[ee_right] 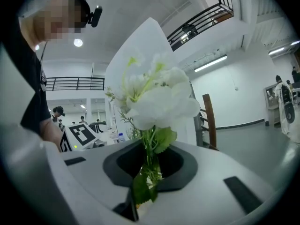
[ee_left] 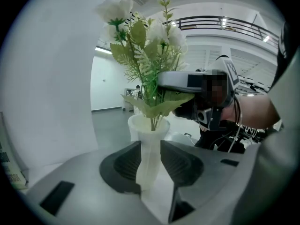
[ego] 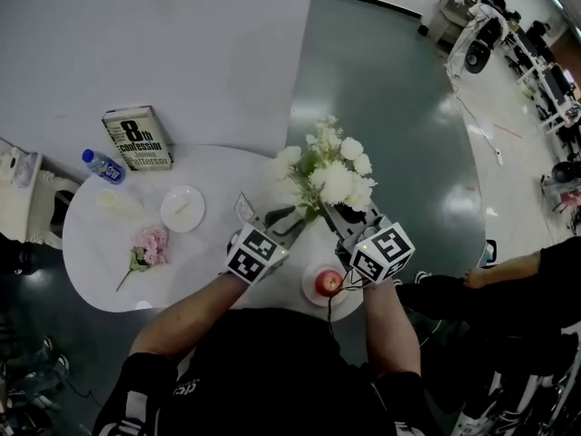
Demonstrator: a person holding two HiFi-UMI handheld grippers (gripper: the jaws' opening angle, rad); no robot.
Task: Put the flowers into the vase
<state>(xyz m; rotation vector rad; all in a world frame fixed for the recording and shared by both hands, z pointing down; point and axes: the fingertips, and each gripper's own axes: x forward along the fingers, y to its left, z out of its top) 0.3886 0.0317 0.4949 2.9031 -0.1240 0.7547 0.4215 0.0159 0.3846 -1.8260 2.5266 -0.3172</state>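
Observation:
A bunch of white flowers [ego: 333,175] with green leaves stands above the table's near edge, between both grippers. In the left gripper view its stems run down into the mouth of a slim white vase [ee_left: 149,139]. My left gripper [ee_left: 150,165] is shut on the vase's body, pads pressing on both sides. My right gripper [ee_right: 147,172] is shut on the flowers' stems [ee_right: 150,161] just under the blooms [ee_right: 159,97], above the vase. In the head view the left gripper [ego: 289,218] and right gripper [ego: 334,212] sit side by side. A pink flower [ego: 150,246] lies on the table to the left.
On the round white table [ego: 100,262] are a book [ego: 138,139], a small bottle [ego: 103,165] and a white plate [ego: 182,207] at the far left. A red apple [ego: 327,282] on a plate sits by my right wrist. A grey wall rises behind the table.

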